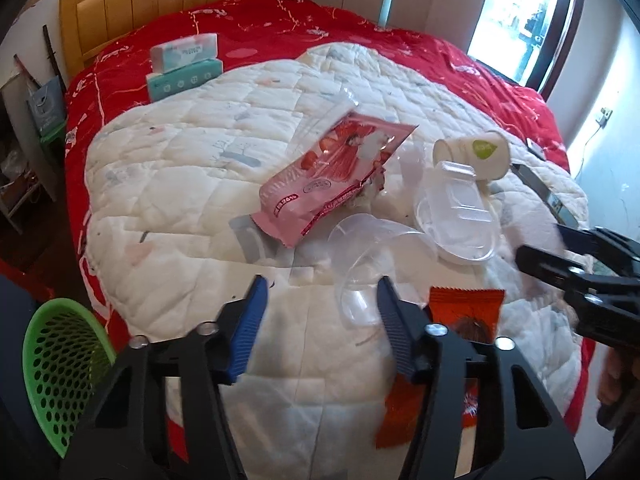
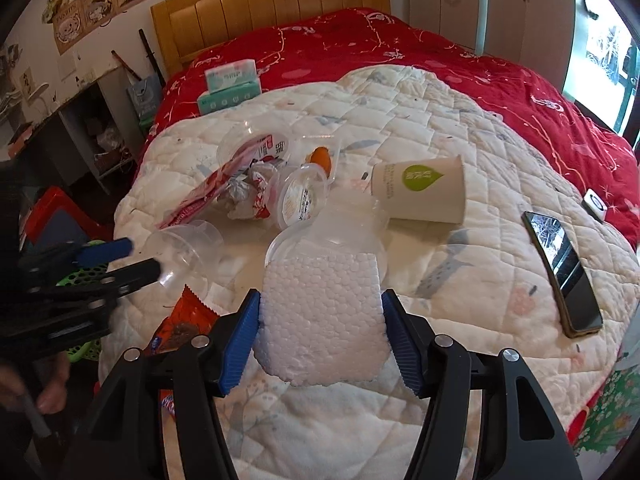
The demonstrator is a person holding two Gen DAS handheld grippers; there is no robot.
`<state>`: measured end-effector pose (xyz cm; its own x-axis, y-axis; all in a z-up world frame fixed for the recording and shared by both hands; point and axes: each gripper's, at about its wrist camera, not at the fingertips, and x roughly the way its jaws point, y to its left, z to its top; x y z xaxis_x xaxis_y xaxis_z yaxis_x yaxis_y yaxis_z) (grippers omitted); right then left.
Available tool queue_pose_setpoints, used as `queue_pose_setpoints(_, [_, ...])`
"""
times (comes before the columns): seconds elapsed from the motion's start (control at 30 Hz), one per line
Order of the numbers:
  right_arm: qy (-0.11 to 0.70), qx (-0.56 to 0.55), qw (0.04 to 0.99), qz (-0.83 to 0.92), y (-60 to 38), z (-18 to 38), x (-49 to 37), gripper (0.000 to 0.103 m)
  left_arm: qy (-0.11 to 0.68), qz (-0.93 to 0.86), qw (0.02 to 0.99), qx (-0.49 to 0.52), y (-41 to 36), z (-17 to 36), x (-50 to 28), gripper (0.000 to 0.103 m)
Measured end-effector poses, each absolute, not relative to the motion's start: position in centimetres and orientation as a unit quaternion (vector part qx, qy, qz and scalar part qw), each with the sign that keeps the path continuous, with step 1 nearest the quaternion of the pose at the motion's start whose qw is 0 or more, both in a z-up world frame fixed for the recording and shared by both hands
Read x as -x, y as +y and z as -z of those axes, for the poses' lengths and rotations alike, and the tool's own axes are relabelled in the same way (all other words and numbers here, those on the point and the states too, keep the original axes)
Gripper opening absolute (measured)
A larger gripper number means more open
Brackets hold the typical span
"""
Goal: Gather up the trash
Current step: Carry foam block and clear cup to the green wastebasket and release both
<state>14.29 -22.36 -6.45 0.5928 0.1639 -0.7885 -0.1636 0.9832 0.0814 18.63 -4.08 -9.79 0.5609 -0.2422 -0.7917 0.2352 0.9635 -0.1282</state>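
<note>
Plainly the right gripper [image 2: 320,336] has its jaws pressed on the foam block [image 2: 320,320], light and crumbly: flat sides suit. The left gripper [image 1: 320,316] stands half-wide, a clear cup [image 1: 360,280] just beyond its jaws.

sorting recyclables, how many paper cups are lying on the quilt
1. The paper cup with the green leaf logo lies on its side on the white quilt, beyond the clear plastic tub. More could hide under the trash pile.

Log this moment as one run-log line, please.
task: collect trash | right gripper: shut on foam piece | left gripper: open above clear cup | green basket: beside bed
</note>
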Motion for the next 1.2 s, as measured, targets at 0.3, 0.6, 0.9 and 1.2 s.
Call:
queue_pose_setpoints(0.3, [0.422, -0.009, 0.902, -0.096, -21.6, 4.5, -12.2, 0.059, 0.428, 0.144, 0.892, 0.011, -3.4, 9.0, -17.4, 0.001])
queue_pose_setpoints(0.6, [0.409, 0.007, 0.902, -0.139, -16.8, 2.4, -10.4, 0.059, 0.394, 0.093, 0.913, 0.038, 2.3, 5.5, -13.1, 0.0])
queue_pose_setpoints(0.9, [0.399, 0.039, 0.892, -0.211, -8.6, 1.4, -9.5, 0.059, 0.378, -0.005, 0.924, 0.051, 11.3, 3.8, -8.2, 0.0])
queue_pose_setpoints(1.2, [0.402, 0.067, 0.874, -0.265, -1.2, 1.7, -9.4, 0.059, 0.411, -0.079, 0.905, 0.079, 18.6, 6.7, -6.3, 0.001])
